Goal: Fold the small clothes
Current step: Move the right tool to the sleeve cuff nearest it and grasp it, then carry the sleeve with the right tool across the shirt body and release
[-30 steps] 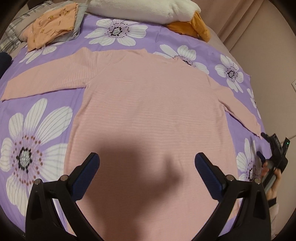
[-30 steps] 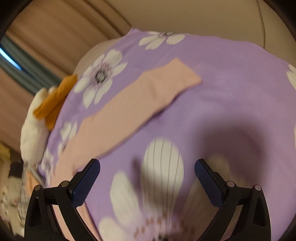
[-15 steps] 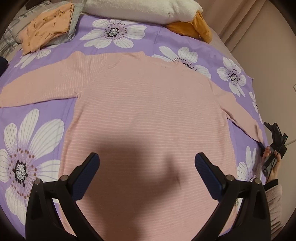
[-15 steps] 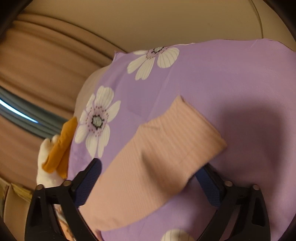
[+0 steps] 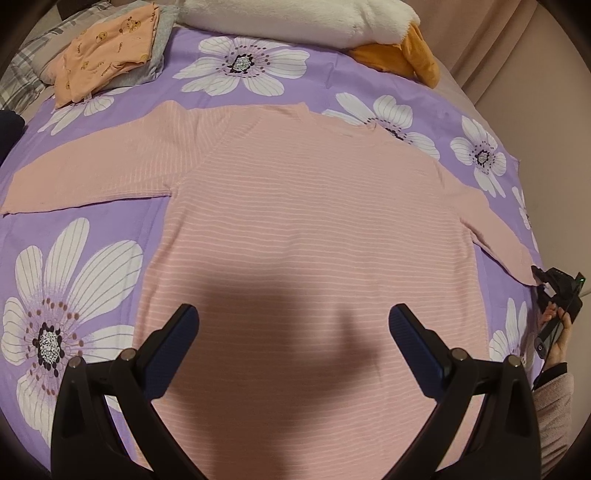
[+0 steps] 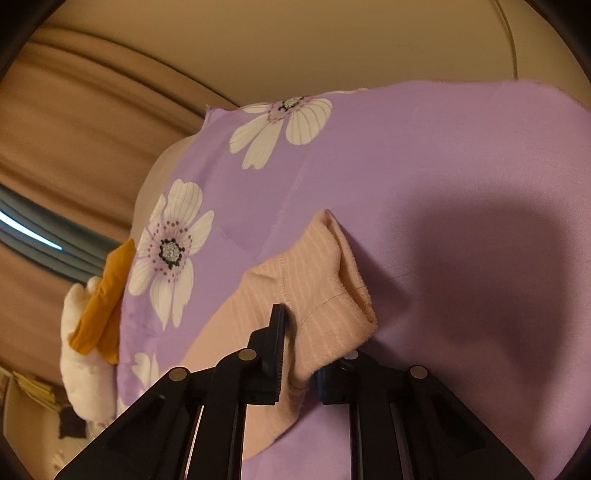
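Observation:
A pink striped long-sleeved top (image 5: 314, 229) lies flat on the purple flowered bedspread (image 5: 110, 236), both sleeves spread out. My left gripper (image 5: 293, 328) is open and empty, hovering above the lower body of the top. My right gripper (image 6: 299, 354) is shut on the cuff of the right sleeve (image 6: 325, 280), which bunches up between the jaws. In the left wrist view the right gripper (image 5: 557, 291) shows at the sleeve end on the far right.
A folded orange garment (image 5: 107, 48) on a grey one lies at the back left. A white plush toy (image 5: 295, 18) with orange parts (image 5: 402, 55) lies along the back. The bed edge runs close to the right sleeve, curtains beyond.
My right gripper has moved onto the sleeve cuff and closed on it; it was open a second ago. My left gripper has drifted slightly and stayed open.

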`<state>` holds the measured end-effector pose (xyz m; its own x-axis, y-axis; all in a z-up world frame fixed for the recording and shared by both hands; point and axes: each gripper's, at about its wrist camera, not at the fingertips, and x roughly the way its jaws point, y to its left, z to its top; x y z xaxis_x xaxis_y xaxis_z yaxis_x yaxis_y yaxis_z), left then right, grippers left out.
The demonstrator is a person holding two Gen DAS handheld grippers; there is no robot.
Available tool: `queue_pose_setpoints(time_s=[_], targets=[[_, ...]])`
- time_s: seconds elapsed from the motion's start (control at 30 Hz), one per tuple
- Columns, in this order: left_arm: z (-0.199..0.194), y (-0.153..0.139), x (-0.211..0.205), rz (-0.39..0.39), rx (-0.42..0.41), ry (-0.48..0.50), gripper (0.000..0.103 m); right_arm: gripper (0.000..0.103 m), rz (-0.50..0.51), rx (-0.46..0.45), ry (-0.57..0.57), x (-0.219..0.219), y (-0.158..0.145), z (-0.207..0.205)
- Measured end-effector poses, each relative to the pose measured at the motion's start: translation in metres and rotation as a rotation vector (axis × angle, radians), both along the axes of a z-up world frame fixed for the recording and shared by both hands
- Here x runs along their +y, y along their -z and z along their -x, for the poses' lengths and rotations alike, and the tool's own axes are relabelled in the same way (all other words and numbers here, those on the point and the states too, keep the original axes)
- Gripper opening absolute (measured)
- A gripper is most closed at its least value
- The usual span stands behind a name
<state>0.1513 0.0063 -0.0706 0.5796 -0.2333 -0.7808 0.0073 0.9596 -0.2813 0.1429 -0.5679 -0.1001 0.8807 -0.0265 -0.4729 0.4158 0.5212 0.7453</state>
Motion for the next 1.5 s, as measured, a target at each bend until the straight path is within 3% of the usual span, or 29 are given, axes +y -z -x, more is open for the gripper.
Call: queue_pose_setpoints(time_s=[0.2,0.33,0.53,0.83,1.03,1.17,1.27,1.5], targets=[[0.0,0.002,0.012,0.029,0.012,-0.02,0.103,0.014,0.115,-0.024,-0.043,0.021,-0.038,-0.005],[0.001,0.003,0.026,0.045,0.021,-0.039,0.103,0.014,0.292,-0.003,-0.113,0.059,-0.076,-0.015],[0.004,0.001,0.049,0.071,0.023,-0.076,0.103,0.014,0.538,0.007,-0.263,0.141,-0.124,-0.039],[0.008,-0.001,0.092,0.085,0.023,-0.142,0.103,0.014,0.736,-0.054,-0.482,0.279,-0.173,-0.082],[0.015,0.0,0.11,0.091,0.023,-0.158,0.103,0.014,0.826,0.013,-0.569,0.338,-0.157,-0.105],[0.015,0.007,0.119,0.08,0.043,-0.172,0.103,0.016,0.798,0.121,-0.551,0.309,-0.125,-0.117],[0.011,0.012,0.119,0.091,0.057,-0.18,0.103,0.034,0.746,0.258,-0.515,0.268,-0.091,-0.124],[-0.001,0.016,0.105,0.127,0.084,-0.154,0.103,0.036,0.746,0.391,-0.511,0.251,-0.049,-0.137]])
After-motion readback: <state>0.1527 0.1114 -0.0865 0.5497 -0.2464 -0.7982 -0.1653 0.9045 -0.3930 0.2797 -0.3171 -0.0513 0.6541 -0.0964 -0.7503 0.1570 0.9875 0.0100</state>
